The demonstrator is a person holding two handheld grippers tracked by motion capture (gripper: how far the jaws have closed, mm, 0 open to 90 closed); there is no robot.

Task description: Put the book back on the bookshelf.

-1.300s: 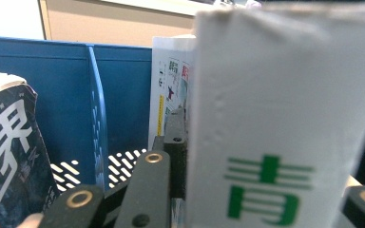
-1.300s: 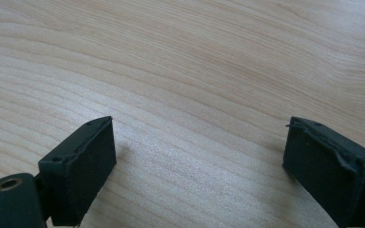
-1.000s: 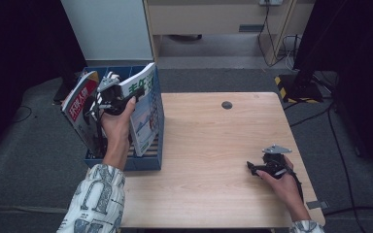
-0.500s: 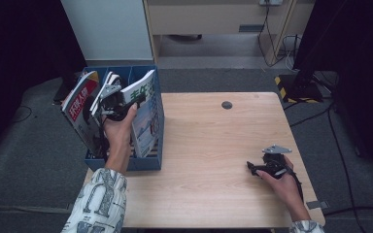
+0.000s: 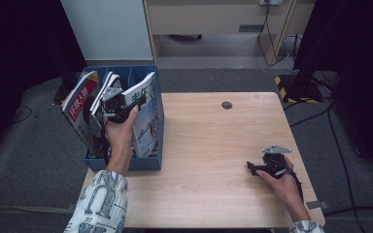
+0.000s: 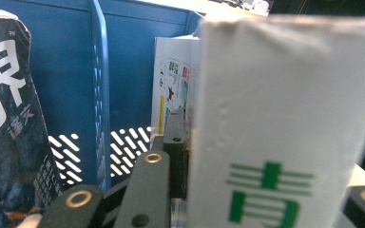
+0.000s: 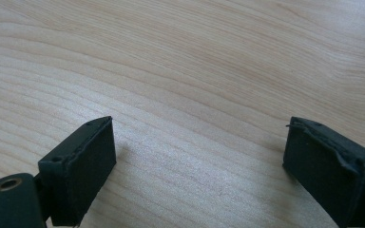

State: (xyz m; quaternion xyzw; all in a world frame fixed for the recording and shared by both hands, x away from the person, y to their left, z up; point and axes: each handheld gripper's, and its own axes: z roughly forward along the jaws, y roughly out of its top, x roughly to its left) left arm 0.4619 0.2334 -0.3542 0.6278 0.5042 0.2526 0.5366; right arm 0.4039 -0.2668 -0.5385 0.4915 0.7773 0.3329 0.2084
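Dark floor and black curtains surround a light wooden table [image 5: 209, 160], with a pale cabinet beyond its far edge. At the table's left end stands a blue file box [image 5: 148, 162] with upright dividers, holding several magazines. Leftmost leans a red-and-white magazine [image 5: 80, 97], tilted outward over the box's left wall. Next to it, the left gripper [image 5: 112, 104] reaches into the box from above, its jaws clamped on a thick white magazine with green lettering [image 5: 143, 97] that stands tilted in the right-hand compartment. In the left gripper view, that magazine's white spine [image 6: 285, 118] sits between the black jaws, with a blue perforated divider [image 6: 100, 95] and a dark-covered magazine [image 6: 9, 142] to its left. A small dark round hole [image 5: 227, 105] marks the tabletop near the far edge. Farther right, near the table's near corner, the right gripper [image 5: 255, 168] rests low on the bare wood, well apart from the box; its jaws stand wide with nothing between them.
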